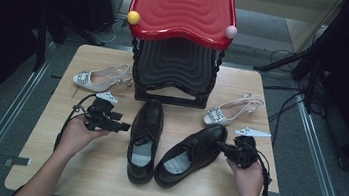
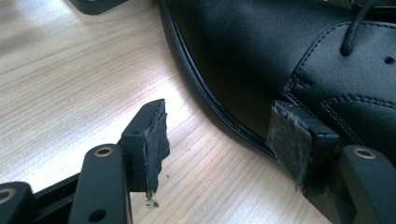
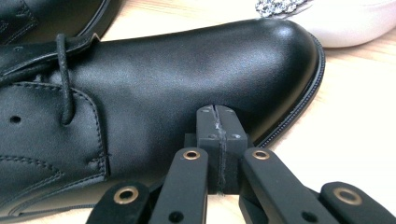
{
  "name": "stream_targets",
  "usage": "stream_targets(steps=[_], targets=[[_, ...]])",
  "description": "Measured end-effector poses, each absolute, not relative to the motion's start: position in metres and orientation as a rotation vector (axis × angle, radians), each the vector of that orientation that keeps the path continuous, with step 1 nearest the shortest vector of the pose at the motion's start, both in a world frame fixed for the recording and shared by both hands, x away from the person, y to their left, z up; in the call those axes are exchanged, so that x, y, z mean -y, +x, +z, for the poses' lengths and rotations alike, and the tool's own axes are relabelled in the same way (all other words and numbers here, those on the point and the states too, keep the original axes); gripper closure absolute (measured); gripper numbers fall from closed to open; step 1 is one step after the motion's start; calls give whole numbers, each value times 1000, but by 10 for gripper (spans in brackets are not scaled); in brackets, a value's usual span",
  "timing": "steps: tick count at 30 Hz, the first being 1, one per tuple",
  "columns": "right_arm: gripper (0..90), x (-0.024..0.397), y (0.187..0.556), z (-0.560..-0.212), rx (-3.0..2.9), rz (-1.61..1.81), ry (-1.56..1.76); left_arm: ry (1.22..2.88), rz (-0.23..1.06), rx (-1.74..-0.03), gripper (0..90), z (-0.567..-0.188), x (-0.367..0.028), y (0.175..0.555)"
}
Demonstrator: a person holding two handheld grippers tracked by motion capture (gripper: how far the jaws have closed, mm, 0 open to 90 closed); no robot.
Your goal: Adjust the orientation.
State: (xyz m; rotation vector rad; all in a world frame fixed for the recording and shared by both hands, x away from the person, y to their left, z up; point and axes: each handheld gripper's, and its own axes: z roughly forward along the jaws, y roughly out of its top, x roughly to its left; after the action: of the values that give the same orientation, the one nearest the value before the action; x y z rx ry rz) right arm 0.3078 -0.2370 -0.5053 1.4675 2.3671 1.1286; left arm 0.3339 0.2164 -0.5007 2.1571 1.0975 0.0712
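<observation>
On the wooden desk (image 1: 102,180), 2 black shoes lie between the tools: left tool (image 1: 126,127) released beside the left shoe (image 1: 144,139), right tool (image 1: 221,145) clenched empty against the slanted right shoe (image 1: 190,154).

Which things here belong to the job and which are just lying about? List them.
In the job:
left black shoe
right black shoe
left tongs, open beside the left shoe
right tongs, shut at the right shoe's toe

Lying about:
left pale sandal
right pale sandal
red-and-black rack

bare table (image 1: 103,170) front, black shoes (image 1: 146,135) centre, rack (image 1: 175,73) behind
</observation>
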Motion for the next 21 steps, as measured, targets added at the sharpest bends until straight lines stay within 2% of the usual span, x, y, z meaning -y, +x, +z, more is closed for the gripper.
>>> stream_targets(steps=[21], targets=[[900, 207, 332, -505, -2383, 1137, 1438, 2122, 77, -1097, 378, -498, -225, 321]])
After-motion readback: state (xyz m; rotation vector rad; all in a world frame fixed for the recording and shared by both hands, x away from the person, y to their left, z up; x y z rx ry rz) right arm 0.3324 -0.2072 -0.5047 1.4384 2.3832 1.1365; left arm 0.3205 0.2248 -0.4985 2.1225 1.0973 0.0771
